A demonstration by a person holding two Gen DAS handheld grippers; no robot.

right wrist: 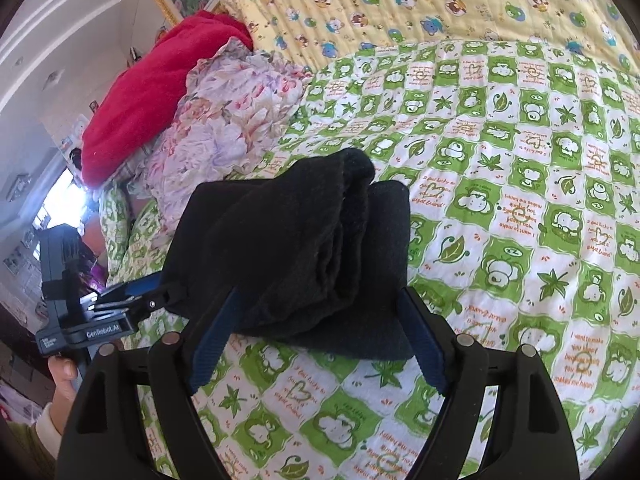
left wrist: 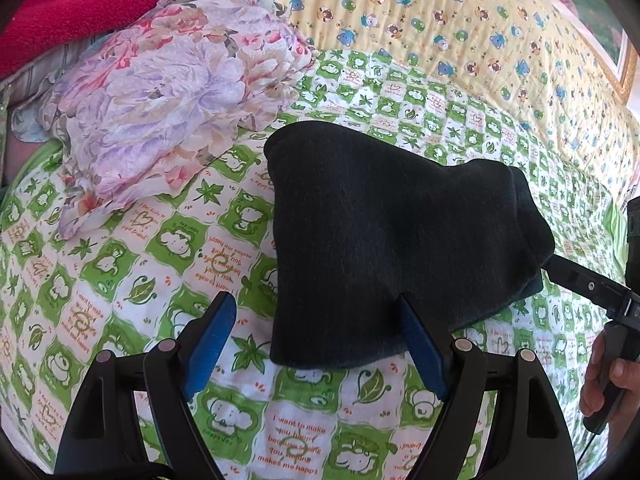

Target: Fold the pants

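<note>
From the left wrist we see the pants [left wrist: 392, 240] as a dark, thick, folded bundle lying on the bed [left wrist: 120, 280], on its green-and-white quilt beside a floral cloth [left wrist: 168, 92], with our left hand-held gripper [left wrist: 316, 320] spread wide, one blue pad against the bundle's near edge without pinching it. From the right wrist the pants [right wrist: 296, 248] show stacked, rolled layers, and our right hand-held gripper [right wrist: 316, 316] stands apart around their near end, not clamped.
</note>
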